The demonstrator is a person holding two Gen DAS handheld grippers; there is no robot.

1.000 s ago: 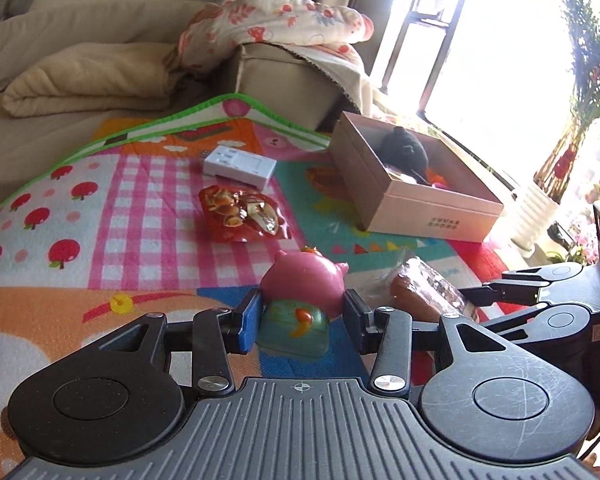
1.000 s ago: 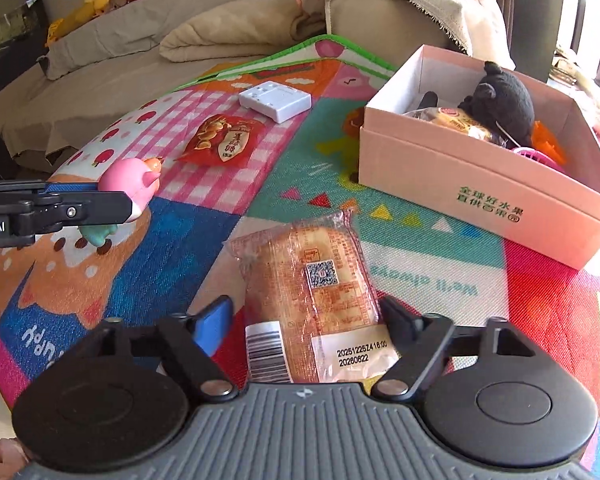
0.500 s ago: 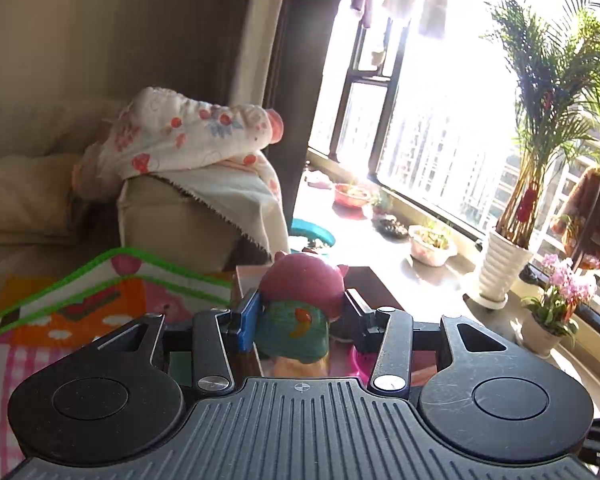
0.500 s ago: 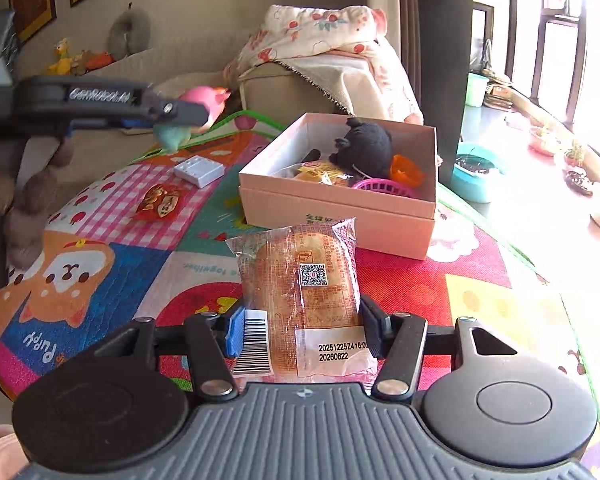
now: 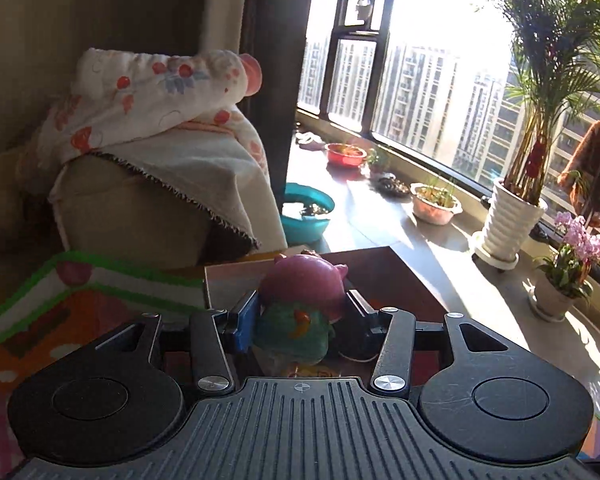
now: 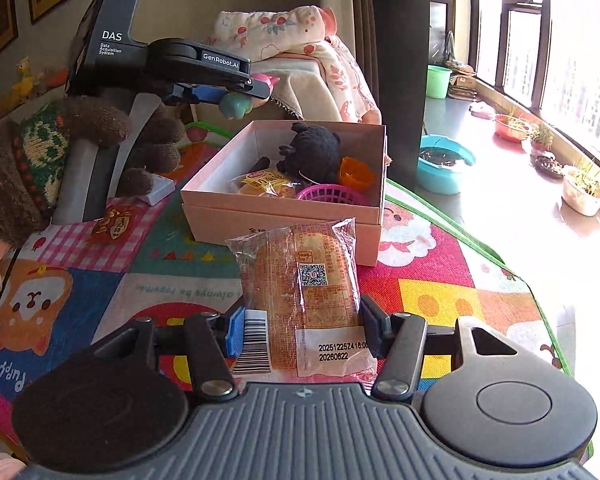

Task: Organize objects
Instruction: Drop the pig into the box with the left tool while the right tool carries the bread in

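My left gripper [image 5: 300, 316] is shut on a pink pig toy with a teal body [image 5: 300, 300]. In the right wrist view that gripper [image 6: 244, 94] hangs in the air over the far left corner of the open pink box [image 6: 284, 220], with the pig toy [image 6: 240, 100] in it. The box's near wall [image 5: 228, 284] shows just beyond the toy. My right gripper [image 6: 300, 330] is shut on a clear-wrapped bread packet [image 6: 300, 280], held above the mat in front of the box. The box holds a black plush [image 6: 314, 152], a wrapped bun [image 6: 266, 184], a pink basket [image 6: 328, 194] and an orange piece [image 6: 356, 174].
A red snack packet [image 6: 116, 224] and a white box [image 6: 160, 194] lie on the play mat [image 6: 440, 300] left of the box, behind a person's knitted glove [image 6: 100, 128]. A sofa arm with a floral blanket [image 6: 300, 40] stands behind. A teal basin [image 6: 444, 164] and potted plants [image 5: 512, 220] stand on the floor.
The left gripper has carried the pig toy up off the mat and across to above the box. The right gripper has lifted the bread packet and closed in on it.
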